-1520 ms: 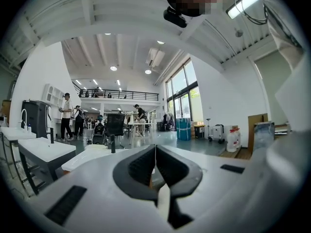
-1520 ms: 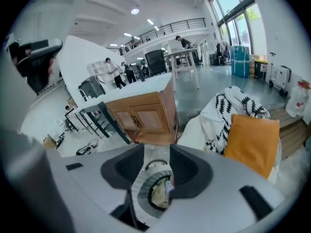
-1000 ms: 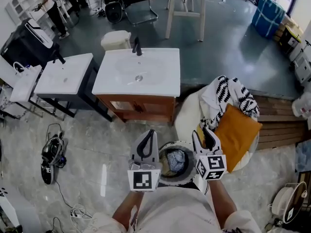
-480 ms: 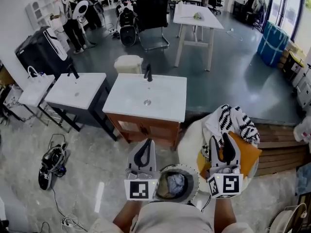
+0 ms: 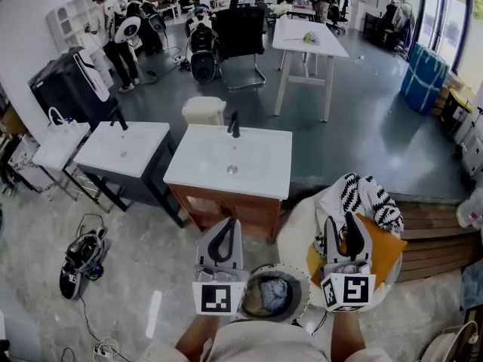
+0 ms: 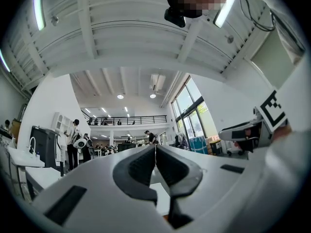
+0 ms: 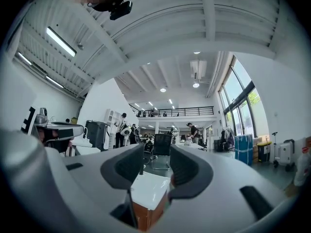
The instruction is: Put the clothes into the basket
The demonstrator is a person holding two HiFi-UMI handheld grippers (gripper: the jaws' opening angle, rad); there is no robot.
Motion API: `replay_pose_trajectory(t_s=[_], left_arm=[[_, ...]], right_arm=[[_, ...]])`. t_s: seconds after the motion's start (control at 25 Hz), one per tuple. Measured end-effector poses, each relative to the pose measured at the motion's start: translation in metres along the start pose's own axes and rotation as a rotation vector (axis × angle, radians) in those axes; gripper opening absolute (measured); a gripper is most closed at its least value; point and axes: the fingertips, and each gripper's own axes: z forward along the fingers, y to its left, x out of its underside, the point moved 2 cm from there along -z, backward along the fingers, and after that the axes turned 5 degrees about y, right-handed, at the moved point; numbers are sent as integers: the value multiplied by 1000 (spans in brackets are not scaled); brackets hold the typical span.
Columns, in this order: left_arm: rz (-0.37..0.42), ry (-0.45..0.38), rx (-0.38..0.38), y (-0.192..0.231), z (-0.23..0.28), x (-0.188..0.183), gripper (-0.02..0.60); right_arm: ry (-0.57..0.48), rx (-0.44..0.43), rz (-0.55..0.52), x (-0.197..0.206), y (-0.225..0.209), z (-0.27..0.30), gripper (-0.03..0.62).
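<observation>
A round white basket (image 5: 296, 277) sits on the floor just below me, between the two grippers, with a blue-grey garment (image 5: 273, 291) inside it. To its right, a black-and-white patterned garment (image 5: 364, 196) and an orange cloth (image 5: 386, 246) lie on a white cushion (image 5: 296, 219). My left gripper (image 5: 227, 224) hangs left of the basket, jaws shut and empty (image 6: 155, 152). My right gripper (image 5: 341, 221) hovers over the orange cloth's near edge, open with nothing between its fingers (image 7: 156, 166). Both grippers point level into the room.
A white-topped sink cabinet (image 5: 230, 161) stands straight ahead, with a smaller sink stand (image 5: 121, 149) to its left. Wooden steps (image 5: 430, 240) lie at the right. A shoe and cables (image 5: 79, 255) are on the floor at the left. People stand at the back (image 5: 106, 29).
The head view has tilted up toward the room. My right gripper has shifted right, from the basket's rim to over the orange cloth. The left gripper has stayed beside the basket.
</observation>
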Motion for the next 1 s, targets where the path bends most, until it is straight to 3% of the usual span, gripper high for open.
replay_pose_trajectory(t_s=[0.2, 0.32, 0.4, 1.0], left_arm=[[-1, -3, 19, -8, 2, 1, 8], [-9, -11, 26, -9, 3, 1, 8], [-10, -14, 29, -10, 4, 1, 8], [-14, 9, 23, -9, 11, 7, 8]], right_arm=[[2, 7, -5, 0, -1, -2, 130], [-3, 47, -2, 0, -6, -3, 74], [-15, 88, 8, 0, -12, -6, 1], [-9, 57, 2, 5, -9, 1, -12]])
